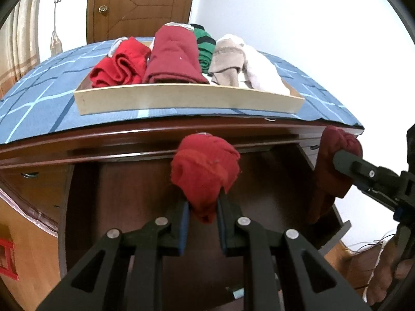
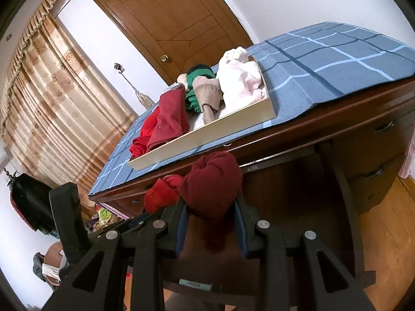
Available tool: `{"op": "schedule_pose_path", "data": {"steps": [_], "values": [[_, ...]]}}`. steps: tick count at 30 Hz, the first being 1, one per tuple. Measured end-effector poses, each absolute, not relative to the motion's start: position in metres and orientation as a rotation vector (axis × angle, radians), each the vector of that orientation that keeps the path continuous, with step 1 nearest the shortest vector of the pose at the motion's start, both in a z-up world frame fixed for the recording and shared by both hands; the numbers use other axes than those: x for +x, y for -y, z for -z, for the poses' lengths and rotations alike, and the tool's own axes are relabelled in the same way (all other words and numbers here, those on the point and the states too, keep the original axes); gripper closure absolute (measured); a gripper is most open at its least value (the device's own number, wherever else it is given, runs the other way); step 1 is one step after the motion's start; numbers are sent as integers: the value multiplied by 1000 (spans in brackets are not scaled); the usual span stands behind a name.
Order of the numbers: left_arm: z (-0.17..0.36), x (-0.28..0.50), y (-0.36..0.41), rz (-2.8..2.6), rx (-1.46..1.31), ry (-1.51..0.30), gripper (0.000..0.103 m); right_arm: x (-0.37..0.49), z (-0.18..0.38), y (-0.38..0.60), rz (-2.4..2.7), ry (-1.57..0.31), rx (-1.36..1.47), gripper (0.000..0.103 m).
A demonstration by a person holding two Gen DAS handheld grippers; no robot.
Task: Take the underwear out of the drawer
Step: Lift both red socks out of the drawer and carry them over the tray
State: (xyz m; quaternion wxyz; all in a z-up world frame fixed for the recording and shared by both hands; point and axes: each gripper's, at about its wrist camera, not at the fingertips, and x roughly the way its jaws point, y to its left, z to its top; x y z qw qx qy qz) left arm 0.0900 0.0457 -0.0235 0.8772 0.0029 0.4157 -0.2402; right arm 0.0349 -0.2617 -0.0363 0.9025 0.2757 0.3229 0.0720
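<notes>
Left gripper (image 1: pixel 203 207): pinching a bright red underwear roll (image 1: pixel 205 173), which bunches up above the pads, clear of the open drawer (image 1: pixel 129 194) below.
Tray (image 1: pixel 186 99): ahead and above both grippers on the blue checked cloth (image 1: pixel 39 88); its long axis runs across the view, its near wall facing the grippers.
Tray contents: folded garments (image 1: pixel 173 57) fill it from left to right, so I judge free room scarce.
In the way: the desk edge (image 1: pixel 103 142) between rolls and tray.
Right gripper (image 2: pixel 211 215): clamped on a dark red underwear roll (image 2: pixel 212 181), held above the drawer, just right of the left one.
</notes>
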Motion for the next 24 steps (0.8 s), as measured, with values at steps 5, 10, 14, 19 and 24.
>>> {"op": "schedule_pose_path", "data": {"steps": [5, 10, 14, 19, 24], "values": [[16, 81, -45, 509, 6, -836, 86, 26, 30, 261, -142, -644, 558, 69], [4, 74, -42, 504, 26, -796, 86, 22, 26, 258, -140, -630, 542, 69], [2, 70, -41, 502, 33, -795, 86, 18, 24, 254, -145, -628, 536, 69], [1, 67, -43, 496, 32, -792, 86, 15, 23, 251, -146, -629, 523, 69], [-2, 59, -48, 495, 29, -781, 86, 10, 21, 248, -146, -625, 516, 69]]}}
